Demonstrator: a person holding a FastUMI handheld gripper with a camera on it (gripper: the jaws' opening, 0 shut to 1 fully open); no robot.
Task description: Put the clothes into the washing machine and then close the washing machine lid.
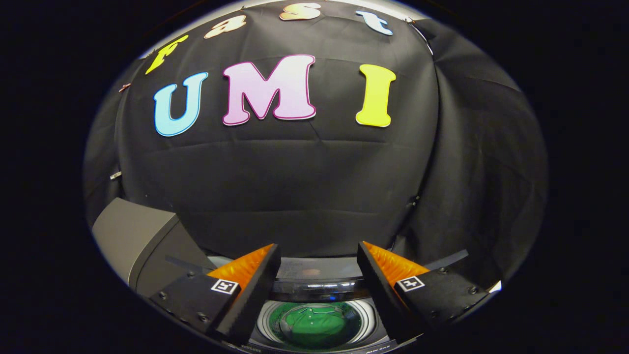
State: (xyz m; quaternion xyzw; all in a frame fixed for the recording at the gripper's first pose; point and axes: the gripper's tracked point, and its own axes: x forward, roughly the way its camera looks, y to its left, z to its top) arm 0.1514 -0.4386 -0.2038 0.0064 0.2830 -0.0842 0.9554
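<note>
The gripper hangs wide open, holding nothing, above the washing machine. Between its fingers, down in the drum, lies the green garment, apparently loaded. Beyond stands the raised lid, likely awaiting closing.

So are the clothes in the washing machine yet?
Looks done: a green garment lies inside the washing machine drum, seen between the fingers. In hand: nothing; the gripper is open and empty above it. Left: closing the lid, which stands open beside the drum.
</note>
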